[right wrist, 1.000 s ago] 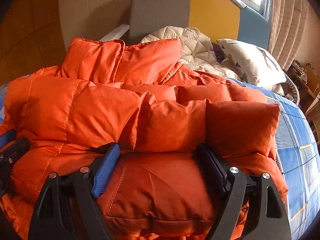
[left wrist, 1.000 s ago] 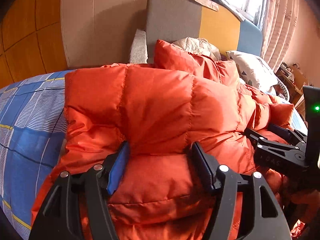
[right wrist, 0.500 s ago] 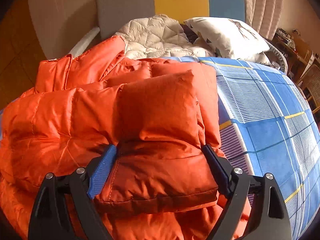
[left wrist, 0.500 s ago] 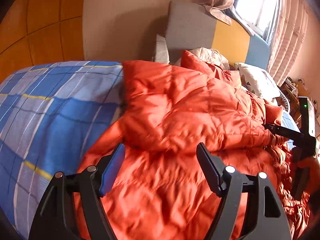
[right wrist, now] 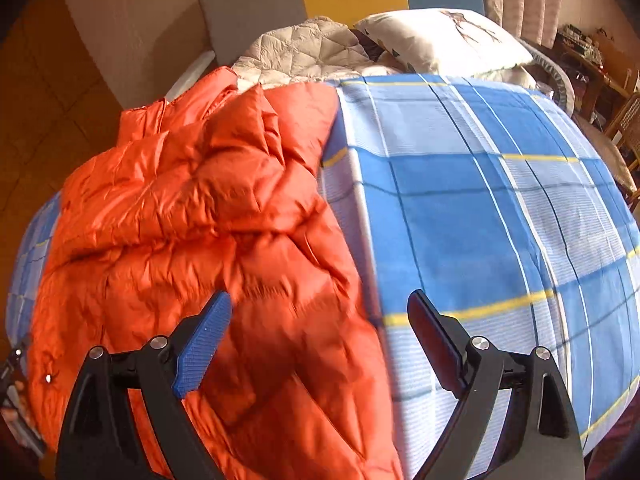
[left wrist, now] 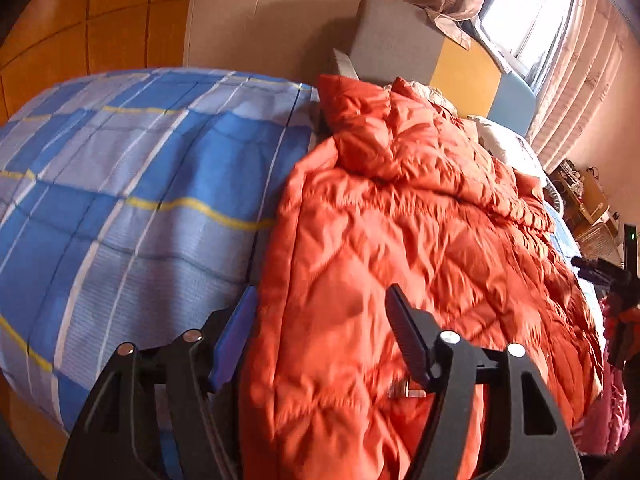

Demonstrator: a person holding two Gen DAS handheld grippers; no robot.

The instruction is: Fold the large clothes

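Both grippers, left closing and right spread, straddle the jacket edges ungripped; next, pinch them to fold.

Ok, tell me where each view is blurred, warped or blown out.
Left wrist: window blown out, jacket smeared near the left gripper, edges bowed by fisheye. Right wrist: jacket's lower edge motion-blurred, bedspread lines curved, corners dark.

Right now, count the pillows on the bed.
1: a white printed pillow at the headboard, beside the beige quilted blanket. The puffy orange down jacket may hide more.
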